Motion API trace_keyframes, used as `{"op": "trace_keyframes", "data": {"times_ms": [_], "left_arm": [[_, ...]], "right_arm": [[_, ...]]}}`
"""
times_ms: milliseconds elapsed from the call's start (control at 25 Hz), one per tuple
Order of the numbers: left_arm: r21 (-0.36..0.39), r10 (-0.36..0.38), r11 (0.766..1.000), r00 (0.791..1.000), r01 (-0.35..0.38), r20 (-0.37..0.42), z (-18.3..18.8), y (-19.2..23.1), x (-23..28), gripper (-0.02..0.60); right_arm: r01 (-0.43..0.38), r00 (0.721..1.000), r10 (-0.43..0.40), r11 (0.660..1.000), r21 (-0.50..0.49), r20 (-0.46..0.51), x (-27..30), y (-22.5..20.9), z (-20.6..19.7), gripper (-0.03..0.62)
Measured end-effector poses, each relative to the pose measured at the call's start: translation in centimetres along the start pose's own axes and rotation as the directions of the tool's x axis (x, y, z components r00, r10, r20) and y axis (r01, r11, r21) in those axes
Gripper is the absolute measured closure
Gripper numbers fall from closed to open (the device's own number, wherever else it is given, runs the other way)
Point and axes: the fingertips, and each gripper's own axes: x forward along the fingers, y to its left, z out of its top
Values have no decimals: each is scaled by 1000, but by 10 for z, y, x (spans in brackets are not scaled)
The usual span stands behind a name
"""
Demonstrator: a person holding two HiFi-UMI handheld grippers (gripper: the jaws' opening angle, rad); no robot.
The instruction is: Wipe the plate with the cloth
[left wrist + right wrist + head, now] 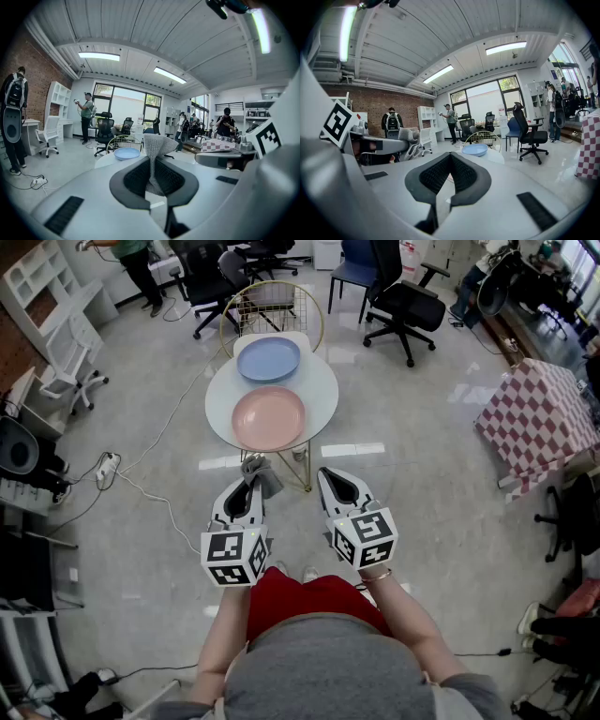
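Standing short of the round white table (319, 390), with both grippers held out low and well apart from the tabletop. Pinching the grey cloth (259, 472) in the left gripper (246, 487), jaws clamped on a fold, with a loose end poking up past the tips. Holding the right gripper (334, 482) clenched on nothing, pads together. Noting two plates on the table: pink plate (268, 418) at the near side, blue plate (268, 359) just behind it. Taking the pink plate as the probable target because nearer; not certain.

Step in hand, by judgement: bringing cloth to plate, no contact yet. For doing it well:
- Laying the cloth's free end flat on the plate's floor rather than scraping with the jaw tips.
- Sweeping in arcs from centre out to rim.
- Pressing lightly, given an unrestrained plate on a smooth top, probably prone to sliding.
- Possibly steadying the rim with the right gripper, after opening it first.

Edges and room:
- Seeing the pink plate close to the table's near edge, so pushing away from the body rather than dragging towards it.
- Avoiding nudging the blue plate towards the gold wire frame (272, 306) beyond the far edge.
- Noting open floor to the right, a cable (150, 491) trailing on the floor to the left, and a gold table leg (302, 465) just ahead of the grippers.
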Motion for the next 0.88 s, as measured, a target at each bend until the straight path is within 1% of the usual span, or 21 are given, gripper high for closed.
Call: {"op": "trace_keyframes", "data": {"times_ms": [160,360,600,880], "left_arm": [[0,6,1000,1000,-6,-6,-3,3,-2,548],[-14,-8,1000,1000,8,-21,-10,-2,0,548],[-28,8,1000,1000,-8,-9,-6,-1,-5,548],[-9,33,999,999,-33,3,-3,-2,-6,548]], "right_arm": [[-12,1000,12,1000,-5,3,1,5,0,566],[-49,998,48,999,23,43,-1,6,2,566],[-39,997,37,999,34,62,-5,0,5,565],[-32,997,28,999,43,78,-8,-10,7,565]]}}
